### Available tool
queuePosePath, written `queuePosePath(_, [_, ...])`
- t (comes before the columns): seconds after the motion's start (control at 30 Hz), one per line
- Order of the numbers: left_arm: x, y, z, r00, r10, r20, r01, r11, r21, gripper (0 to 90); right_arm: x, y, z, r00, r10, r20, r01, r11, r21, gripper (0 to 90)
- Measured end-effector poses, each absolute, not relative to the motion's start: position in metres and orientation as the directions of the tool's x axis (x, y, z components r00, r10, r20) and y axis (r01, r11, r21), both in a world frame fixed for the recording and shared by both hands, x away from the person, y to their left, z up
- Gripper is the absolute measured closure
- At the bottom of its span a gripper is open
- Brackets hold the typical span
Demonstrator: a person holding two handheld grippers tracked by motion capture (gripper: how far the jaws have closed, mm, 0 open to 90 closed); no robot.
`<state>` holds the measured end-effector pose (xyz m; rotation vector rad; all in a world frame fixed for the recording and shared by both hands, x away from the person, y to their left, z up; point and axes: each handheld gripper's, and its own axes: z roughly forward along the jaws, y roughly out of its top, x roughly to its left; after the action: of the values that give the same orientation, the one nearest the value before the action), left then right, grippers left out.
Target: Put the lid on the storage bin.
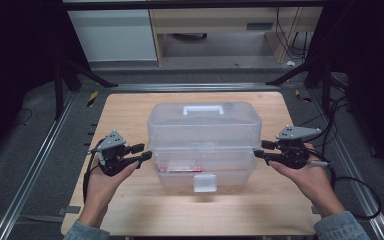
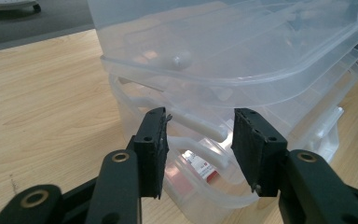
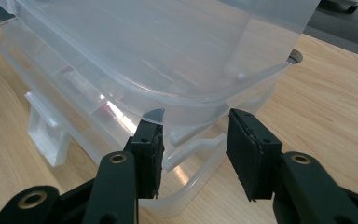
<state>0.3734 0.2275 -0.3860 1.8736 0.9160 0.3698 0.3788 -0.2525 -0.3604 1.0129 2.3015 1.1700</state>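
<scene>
Translucent plastic storage box (image 1: 204, 142), wood-grain table (image 1: 130, 115)

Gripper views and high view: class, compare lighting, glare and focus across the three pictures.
High view: the table is lit evenly, the surroundings fall dark, and the picture is soft overall. Left gripper view: the box is sharp and the near jaws slightly blurred. Right gripper view: a bright glare streak lies on the box's side, while the far table edge is out of focus.
</scene>
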Motion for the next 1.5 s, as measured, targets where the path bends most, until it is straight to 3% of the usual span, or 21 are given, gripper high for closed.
queuePosePath(0.4, [0.372,0.231,-0.39,0.664,0.734,-0.142,0.439,-0.228,0.869,54.2,0.376,-0.252,-0.367,-0.672,0.74,0.01,0.444,0.392,0.806,55.8])
queuePosePath(0.9, [0.37,0.252,-0.39,0.627,0.773,-0.099,0.448,-0.253,0.858,46.4,0.362,-0.272,-0.362,-0.627,0.777,-0.059,0.448,0.421,0.788,41.4])
queuePosePath(1.17, [0.375,0.259,-0.391,0.58,0.811,-0.083,0.468,-0.248,0.848,26.0,0.362,-0.284,-0.363,-0.566,0.82,-0.089,0.458,0.402,0.793,31.3])
queuePosePath(1.2, [0.377,0.26,-0.392,0.561,0.824,-0.077,0.476,-0.246,0.844,19.5,0.363,-0.285,-0.363,-0.554,0.828,-0.088,0.464,0.395,0.793,29.9])
queuePosePath(1.5, [0.383,0.265,-0.4,0.529,0.846,-0.07,0.505,-0.247,0.827,6.2,0.374,-0.296,-0.368,-0.478,0.874,-0.086,0.491,0.347,0.799,24.2])
